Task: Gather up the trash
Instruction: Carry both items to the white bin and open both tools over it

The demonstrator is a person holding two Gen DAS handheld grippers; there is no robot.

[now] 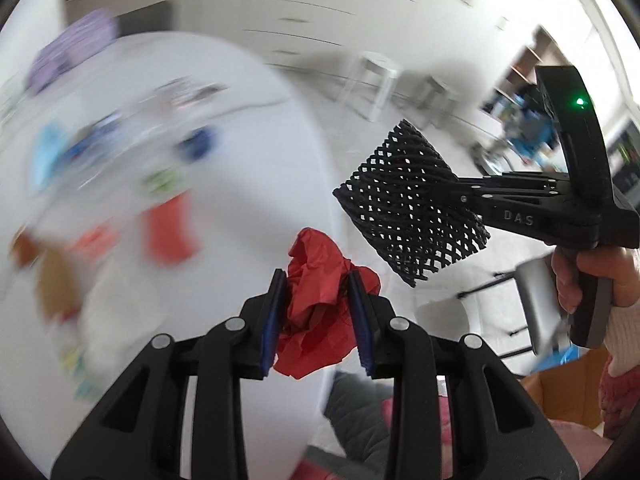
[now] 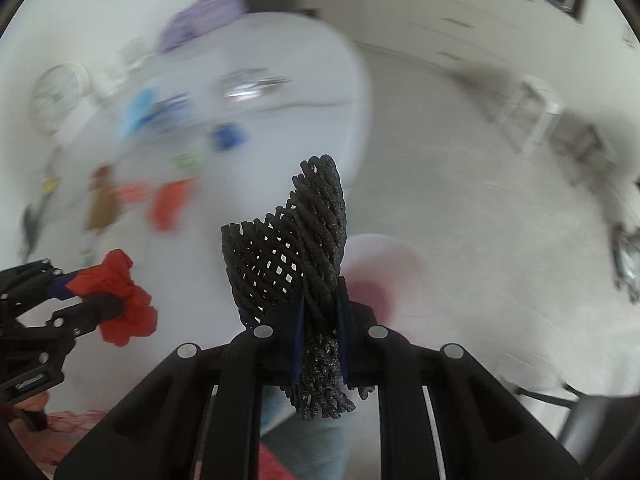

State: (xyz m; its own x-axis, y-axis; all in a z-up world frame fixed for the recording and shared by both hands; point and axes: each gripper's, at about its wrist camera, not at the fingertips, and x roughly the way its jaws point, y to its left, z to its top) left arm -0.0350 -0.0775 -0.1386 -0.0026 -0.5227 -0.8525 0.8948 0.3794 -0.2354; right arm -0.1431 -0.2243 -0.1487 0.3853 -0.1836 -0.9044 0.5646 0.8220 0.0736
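My left gripper (image 1: 318, 280) is shut on a crumpled red paper (image 1: 316, 312), held in the air beside the white table's (image 1: 240, 184) edge. It also shows in the right wrist view (image 2: 120, 300). My right gripper (image 2: 320, 292) is shut on a black foam net sleeve (image 2: 296, 256). In the left wrist view the sleeve (image 1: 408, 200) and the right gripper (image 1: 464, 200) hang up and to the right of the red paper. Blurred scraps remain on the table: an orange piece (image 1: 170, 226), a blue one (image 1: 196, 144), a green one (image 1: 160, 180).
The table is blurred by motion and holds a purple bag (image 1: 72, 48), a light blue item (image 1: 48, 156) and a brown item (image 1: 56, 288). White stools (image 1: 376, 80) stand on the grey floor. A pinkish round bin (image 2: 380, 268) shows below the right gripper.
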